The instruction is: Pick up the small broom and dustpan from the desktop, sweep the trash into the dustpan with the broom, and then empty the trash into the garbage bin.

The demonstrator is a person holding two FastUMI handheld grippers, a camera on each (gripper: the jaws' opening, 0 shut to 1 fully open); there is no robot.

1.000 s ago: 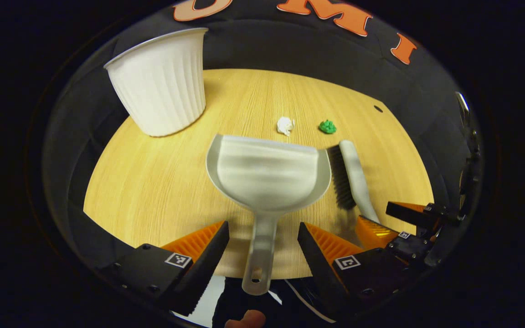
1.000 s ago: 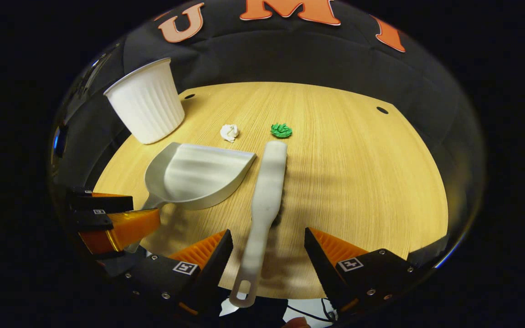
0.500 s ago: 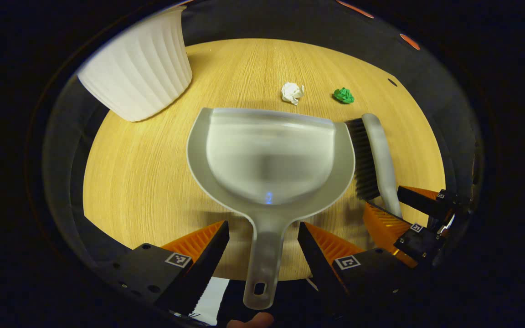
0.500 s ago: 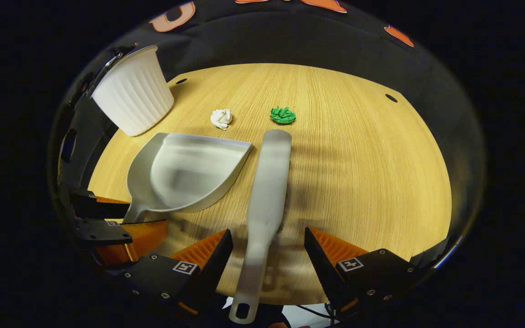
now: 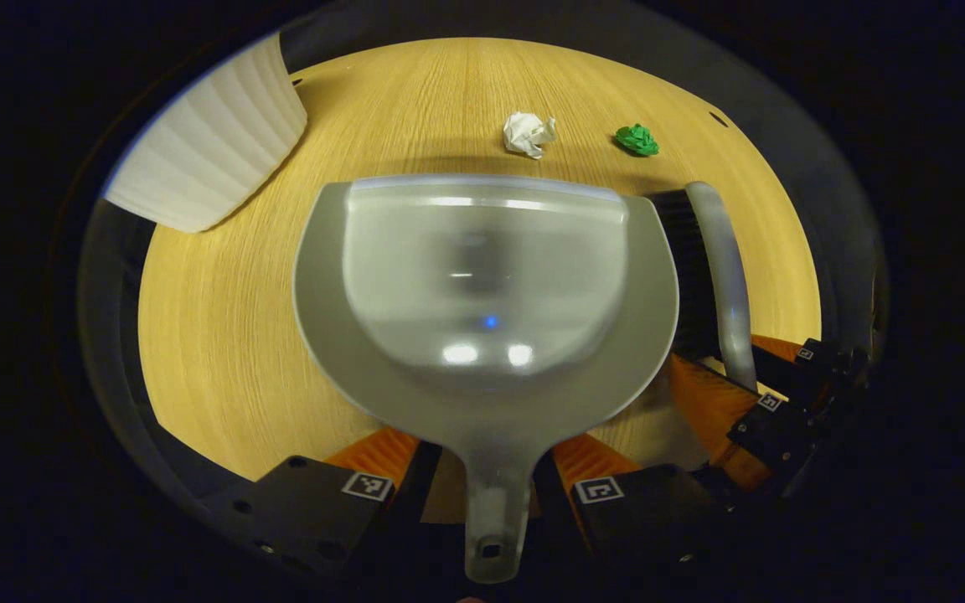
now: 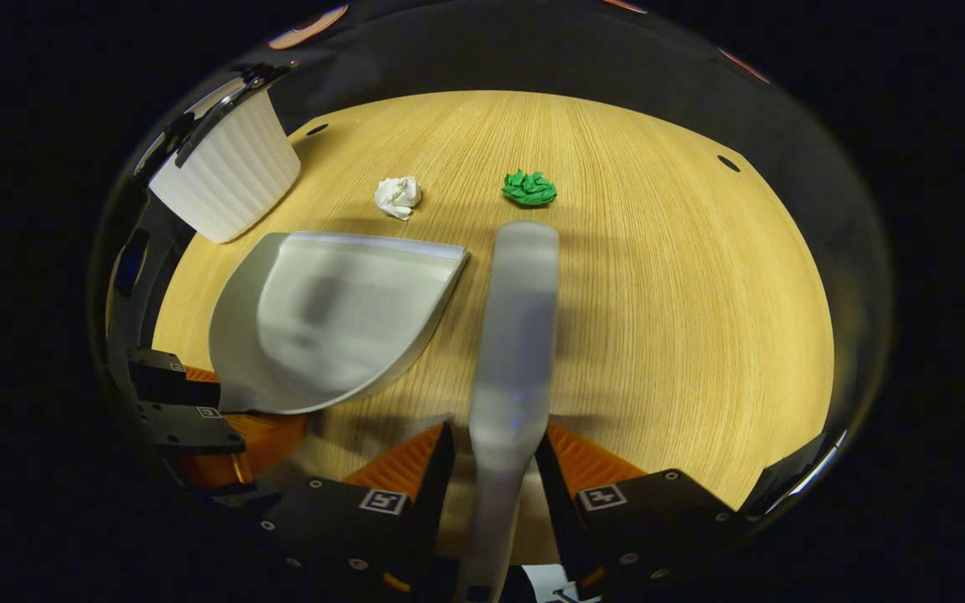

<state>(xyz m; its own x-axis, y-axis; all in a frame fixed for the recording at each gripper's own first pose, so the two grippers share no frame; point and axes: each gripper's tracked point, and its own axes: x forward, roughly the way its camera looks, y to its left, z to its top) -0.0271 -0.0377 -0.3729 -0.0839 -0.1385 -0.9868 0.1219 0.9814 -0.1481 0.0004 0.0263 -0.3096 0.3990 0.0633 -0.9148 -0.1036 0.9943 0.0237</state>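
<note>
Both grippers have closed in since a second ago, their fingers now narrowed onto the handles. The left gripper (image 5: pixel 477 477) clamps the dustpan (image 5: pixel 482 285) by its handle at the near edge of the tabletop (image 5: pixel 223 335), mouth facing the trash, so sweeping can start straight away. The right gripper (image 6: pixel 492 469) squeezes the broom (image 6: pixel 514 335) handle, dark bristles turned toward the pan. Pan and broom are smooth grey plastic; the pan is a shallow scoop with a straight lip. A crumpled white wad (image 5: pixel 529 134) and a green wad (image 5: pixel 637 140) lie beyond the lip. The ribbed white bin (image 5: pixel 206 159) stands at the far left corner.
</note>
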